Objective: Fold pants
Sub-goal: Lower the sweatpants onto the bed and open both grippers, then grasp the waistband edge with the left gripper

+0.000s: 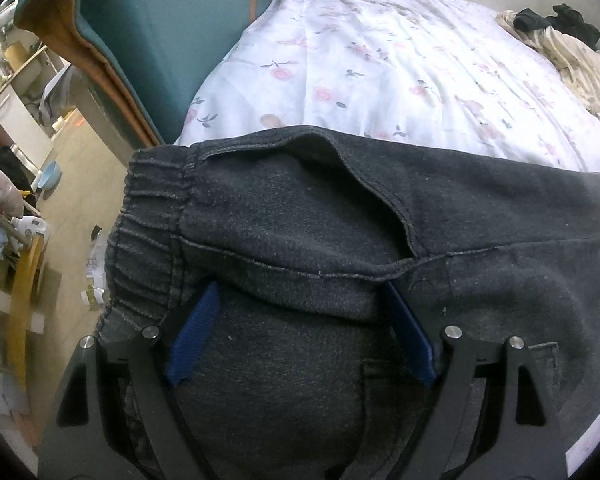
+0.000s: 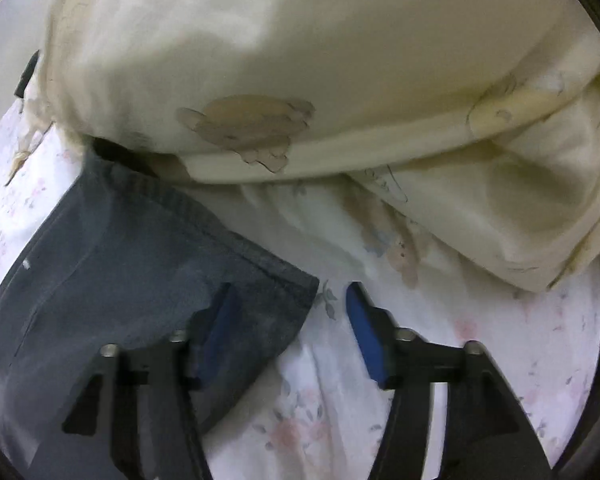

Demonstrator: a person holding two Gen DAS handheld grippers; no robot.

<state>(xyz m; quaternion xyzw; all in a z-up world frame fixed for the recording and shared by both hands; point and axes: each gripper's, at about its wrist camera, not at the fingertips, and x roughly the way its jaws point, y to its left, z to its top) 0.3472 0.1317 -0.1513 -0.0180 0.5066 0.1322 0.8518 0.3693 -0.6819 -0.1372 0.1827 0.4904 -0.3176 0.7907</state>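
Observation:
Dark grey pants lie on a floral bed sheet, with the elastic waistband at the left and a pocket opening in the middle. My left gripper is open, and its blue fingertips go under a fold of the cloth. In the right wrist view a hem end of the pants lies on the sheet. My right gripper is open over the hem's corner. Its left pad is over the cloth and its right pad is over the sheet.
A cream pillow or duvet with bear prints lies just beyond the hem. Beige and black clothes are heaped at the far right of the bed. A teal headboard or chair stands at the left, by the bed's edge and floor.

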